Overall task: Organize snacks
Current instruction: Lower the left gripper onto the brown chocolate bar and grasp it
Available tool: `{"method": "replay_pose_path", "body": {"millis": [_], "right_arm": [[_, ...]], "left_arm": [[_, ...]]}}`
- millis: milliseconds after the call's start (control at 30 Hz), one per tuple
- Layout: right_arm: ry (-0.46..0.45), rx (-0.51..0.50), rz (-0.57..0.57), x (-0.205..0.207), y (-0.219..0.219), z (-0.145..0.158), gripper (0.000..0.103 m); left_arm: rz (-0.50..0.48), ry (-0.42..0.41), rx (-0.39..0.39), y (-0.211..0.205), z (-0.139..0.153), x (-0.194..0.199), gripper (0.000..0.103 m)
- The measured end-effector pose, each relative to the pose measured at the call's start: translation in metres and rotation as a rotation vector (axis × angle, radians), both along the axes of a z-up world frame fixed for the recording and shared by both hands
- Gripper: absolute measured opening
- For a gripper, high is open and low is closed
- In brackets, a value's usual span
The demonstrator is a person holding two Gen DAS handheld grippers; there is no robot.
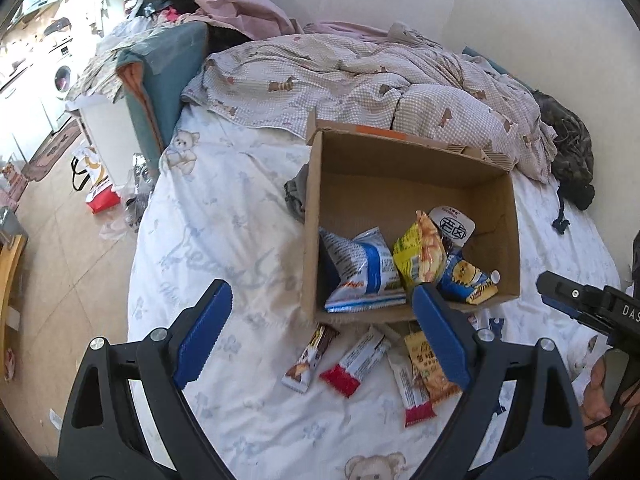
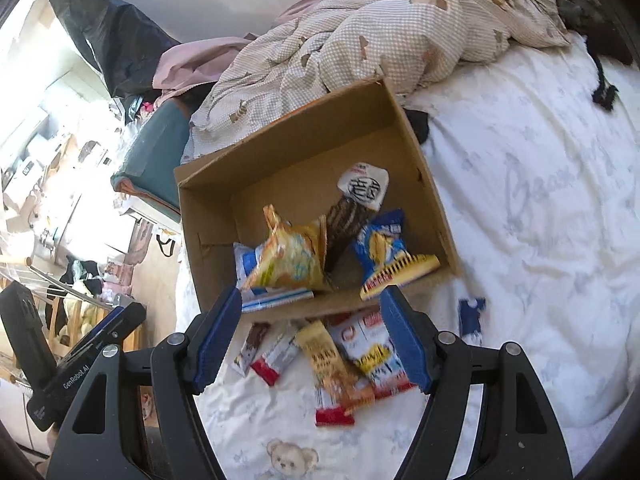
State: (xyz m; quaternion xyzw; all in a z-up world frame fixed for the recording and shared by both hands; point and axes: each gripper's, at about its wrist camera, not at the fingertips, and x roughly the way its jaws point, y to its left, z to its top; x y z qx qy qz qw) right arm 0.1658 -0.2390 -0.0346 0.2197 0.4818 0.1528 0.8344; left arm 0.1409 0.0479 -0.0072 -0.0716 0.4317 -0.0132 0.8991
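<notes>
An open cardboard box [image 1: 408, 160] [image 2: 280, 136] sits on the bed and holds several snack packs: a blue-white pack [image 1: 360, 268], a yellow pack [image 1: 420, 252] [image 2: 288, 260] and a blue-yellow pack [image 1: 468, 280] [image 2: 384, 252]. Several snack bars lie on the sheet in front of the box: a chocolate bar [image 1: 308, 356] [image 2: 252, 344], a red-white bar [image 1: 356, 360] [image 2: 276, 354] and an orange bar [image 1: 428, 364] [image 2: 332, 364]. My left gripper [image 1: 320, 336] is open and empty above them. My right gripper [image 2: 310, 340] is open and empty over the same bars; it also shows in the left wrist view [image 1: 580, 308].
A crumpled checked duvet [image 1: 360, 76] [image 2: 380, 32] lies behind the box. A white sheet [image 1: 224, 220] [image 2: 540, 200] covers the bed. The bed's left edge drops to a cluttered floor [image 1: 60, 240]. A dark garment [image 1: 572, 156] lies at the far right.
</notes>
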Motion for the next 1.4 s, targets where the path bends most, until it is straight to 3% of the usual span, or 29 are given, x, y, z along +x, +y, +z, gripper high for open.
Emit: {"method": "replay_pose_path", "body": {"millis": [333, 567, 633, 700, 733, 867, 933, 1000, 1133, 1200, 1300, 1400], "right_arm": [[0.065, 0.067, -0.075, -0.036, -0.026, -0.011, 0.075], [0.107, 0.079, -0.097, -0.047, -0.03, -0.02, 0.075], [0.109, 0.075, -0.097, -0.047, -0.03, -0.021, 0.075], [0.111, 0.075, -0.099, -0.047, -0.031, -0.022, 0.075], [0.113, 0.076, -0.101, -0.047, -0.032, -0.022, 0.075], [0.124, 0.081, -0.116, -0.045, -0.038, -0.026, 0.075], [0.132, 0.083, -0.125, -0.044, -0.043, -0.03, 0.075], [0.141, 0.086, -0.134, -0.043, -0.05, -0.033, 0.075], [0.156, 0.087, -0.157, -0.045, -0.062, -0.038, 0.075], [0.168, 0.098, -0.171, -0.046, -0.068, -0.04, 0.075], [0.184, 0.114, -0.182, -0.045, -0.071, -0.043, 0.075], [0.191, 0.113, -0.168, -0.044, -0.067, -0.044, 0.075]], "left_arm": [[0.077, 0.047, -0.042, 0.026, -0.008, -0.029, 0.09], [0.099, 0.123, -0.039, 0.033, -0.027, -0.023, 0.09], [0.089, 0.173, -0.057, 0.031, -0.04, -0.018, 0.085], [0.076, 0.227, -0.076, 0.028, -0.056, -0.011, 0.071], [0.065, 0.257, -0.079, 0.024, -0.065, -0.006, 0.069], [0.017, 0.332, -0.043, 0.007, -0.098, 0.014, 0.063], [-0.006, 0.377, -0.024, -0.002, -0.116, 0.024, 0.05], [-0.01, 0.406, -0.021, -0.007, -0.13, 0.033, 0.045], [-0.031, 0.434, 0.019, -0.02, -0.154, 0.046, 0.043], [-0.049, 0.446, 0.05, -0.025, -0.163, 0.049, 0.03], [-0.051, 0.456, 0.064, -0.026, -0.171, 0.05, 0.028], [-0.079, 0.444, 0.1, -0.031, -0.168, 0.046, 0.013]]}}
